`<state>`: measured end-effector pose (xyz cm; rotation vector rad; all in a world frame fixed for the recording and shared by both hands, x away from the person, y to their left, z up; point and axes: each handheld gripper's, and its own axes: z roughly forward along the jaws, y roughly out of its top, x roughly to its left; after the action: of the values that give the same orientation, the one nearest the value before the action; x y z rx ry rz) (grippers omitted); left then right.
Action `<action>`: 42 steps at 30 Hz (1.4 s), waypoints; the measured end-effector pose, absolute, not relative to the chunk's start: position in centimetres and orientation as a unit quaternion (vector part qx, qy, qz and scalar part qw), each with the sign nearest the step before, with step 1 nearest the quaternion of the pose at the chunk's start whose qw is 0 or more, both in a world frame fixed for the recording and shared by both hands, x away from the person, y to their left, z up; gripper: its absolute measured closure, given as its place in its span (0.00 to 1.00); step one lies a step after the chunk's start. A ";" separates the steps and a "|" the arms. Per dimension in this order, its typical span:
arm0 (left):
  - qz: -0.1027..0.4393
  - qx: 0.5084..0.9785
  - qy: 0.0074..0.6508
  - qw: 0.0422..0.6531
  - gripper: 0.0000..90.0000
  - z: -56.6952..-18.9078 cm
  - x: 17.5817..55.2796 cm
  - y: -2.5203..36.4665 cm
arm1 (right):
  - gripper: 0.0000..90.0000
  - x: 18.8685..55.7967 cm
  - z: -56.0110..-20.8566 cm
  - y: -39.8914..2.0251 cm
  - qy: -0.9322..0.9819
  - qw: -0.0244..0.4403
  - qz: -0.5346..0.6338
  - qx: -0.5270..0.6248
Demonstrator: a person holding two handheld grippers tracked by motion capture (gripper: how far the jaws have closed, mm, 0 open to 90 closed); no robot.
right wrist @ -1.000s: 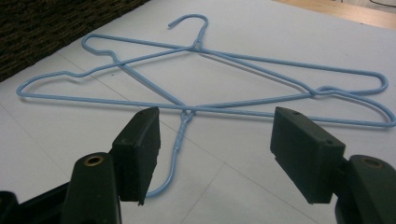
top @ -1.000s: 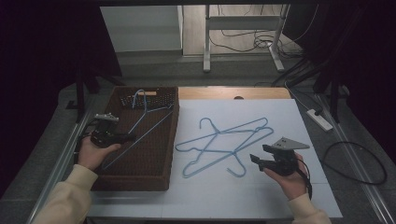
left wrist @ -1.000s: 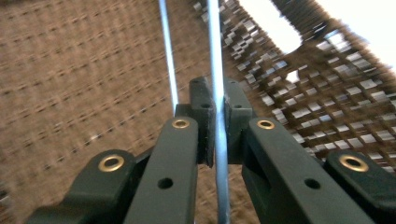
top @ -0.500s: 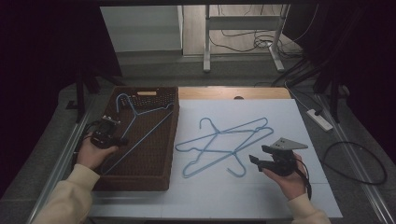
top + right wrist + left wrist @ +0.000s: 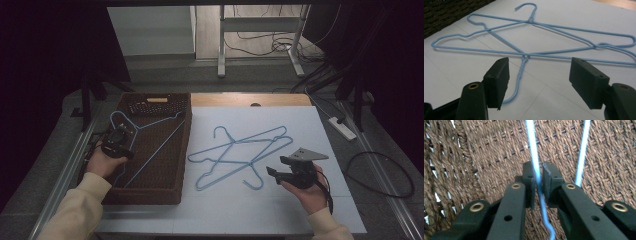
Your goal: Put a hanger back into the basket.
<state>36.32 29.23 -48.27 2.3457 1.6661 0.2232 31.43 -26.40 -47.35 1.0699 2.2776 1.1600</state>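
Note:
A light blue wire hanger (image 5: pixel 159 148) lies slanted in the brown woven basket (image 5: pixel 182 165) at the left. My left gripper (image 5: pixel 119 139) points down into the basket near the hanger's hook end. In the left gripper view the blue wire (image 5: pixel 532 140) runs between the pads (image 5: pixel 550 176) of that gripper (image 5: pixel 538 172). Its jaws have just been opening, and a narrow gap shows on each side of the wire. Two more blue hangers (image 5: pixel 235 150) lie crossed on the white table cover. My right gripper (image 5: pixel 276 167) hovers open just right of them, with one hanger's hook (image 5: pixel 520 72) lying below its jaws (image 5: pixel 539 75).
The basket's weave (image 5: pixel 486 157) lies close under the left jaws. A strip of bare wooden tabletop (image 5: pixel 250 99) shows behind the white cover (image 5: pixel 310 125). Cables and a power strip (image 5: pixel 342 127) lie on the floor at the right, beyond a metal table rail.
The left hand has lowered the hanger into the basket, moving down and toward the basket's left side. The hanger now rests on the weave. The right gripper has stayed put.

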 end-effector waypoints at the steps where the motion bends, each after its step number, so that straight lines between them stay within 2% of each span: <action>1: 0.075 0.805 0.574 0.129 0.87 -48.3 36.3 29.2 | 0.37 31.4 -47.3 -26.4 0.808 0.184 0.411 0.379; 3: 0.079 0.805 0.574 0.127 0.86 -48.3 36.3 29.2 | 0.37 31.4 -47.3 -26.4 0.808 0.185 0.411 0.379; 7: 0.105 0.795 0.582 0.136 0.61 -47.7 36.0 29.2 | 0.37 31.4 -47.3 -26.5 0.807 0.186 0.412 0.380; 8: 0.111 0.791 0.585 0.144 0.52 -47.5 35.8 29.2 | 0.37 31.4 -47.2 -26.6 0.807 0.187 0.412 0.380; 10: 0.118 0.786 0.586 0.160 0.47 -47.0 35.6 29.3 | 0.37 31.4 -47.2 -26.6 0.806 0.187 0.413 0.380; 13: 0.129 0.775 0.573 0.233 0.40 -45.3 34.4 29.2 | 0.37 31.4 -47.2 -26.6 0.806 0.186 0.413 0.381; 14: 0.129 0.775 0.573 0.233 0.39 -45.3 34.4 29.2 | 0.37 31.5 -47.2 -26.6 0.806 0.186 0.413 0.381; 18: 0.136 0.770 0.540 0.311 0.37 -43.6 32.8 28.8 | 0.37 31.5 -47.2 -26.7 0.805 0.185 0.414 0.382; 25: 0.140 0.766 0.483 0.401 0.35 -42.2 30.0 27.3 | 0.37 31.7 -47.2 -27.1 0.802 0.183 0.417 0.387; 36: 0.133 0.766 0.421 0.466 0.34 -42.0 27.9 24.0 | 0.37 31.5 -47.2 -27.8 0.798 0.180 0.421 0.391; 42: 0.126 0.762 0.411 0.484 0.33 -42.4 27.4 23.0 | 0.36 31.0 -47.2 -28.3 0.796 0.180 0.429 0.388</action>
<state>27.38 23.02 -42.37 1.8570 1.0011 0.3061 31.03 -28.33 -47.15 1.0961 2.2489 1.2130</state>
